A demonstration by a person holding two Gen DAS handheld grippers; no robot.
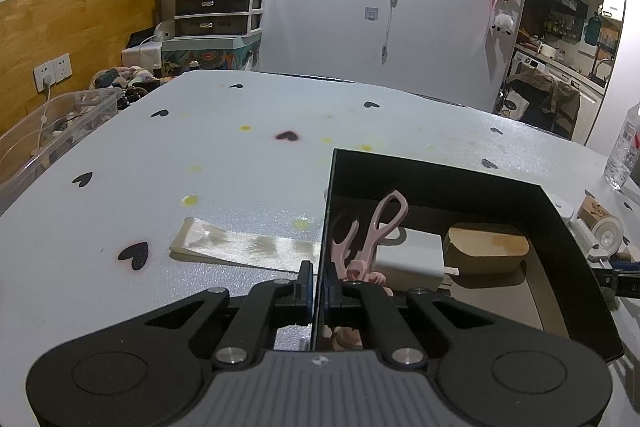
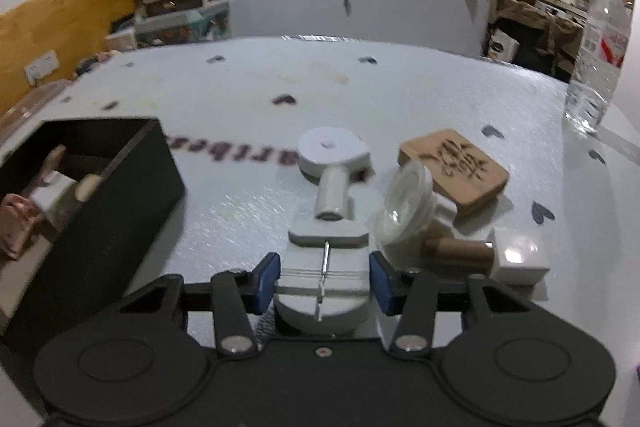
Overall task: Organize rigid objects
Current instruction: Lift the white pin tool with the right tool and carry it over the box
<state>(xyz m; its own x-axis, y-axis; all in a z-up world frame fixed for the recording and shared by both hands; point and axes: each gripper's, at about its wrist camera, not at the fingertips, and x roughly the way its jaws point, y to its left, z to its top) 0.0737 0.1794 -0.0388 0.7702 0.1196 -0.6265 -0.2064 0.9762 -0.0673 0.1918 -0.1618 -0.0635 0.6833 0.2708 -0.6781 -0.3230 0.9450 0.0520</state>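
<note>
My left gripper [image 1: 319, 287] is shut on the left wall of a black open box [image 1: 440, 171]. Inside the box lie pink scissors [image 1: 384, 223], a white charger block [image 1: 412, 255] and a tan wooden block [image 1: 486, 247]. In the right wrist view the box [image 2: 120, 195] stands at the left. My right gripper [image 2: 324, 283] sits around the base of a white plastic tool [image 2: 328, 195] with a round head, lying on the white table. Its blue pads [image 2: 266, 281] touch the tool's two sides.
Right of the tool lie a clear plastic cup piece [image 2: 404, 203], a carved wooden block [image 2: 456, 167], a brown cylinder [image 2: 456, 251] and a white cube [image 2: 518, 259]. A water bottle [image 2: 596, 55] stands far right. A shiny strip [image 1: 240, 243] and a clear bin [image 1: 52, 131] are left of the box.
</note>
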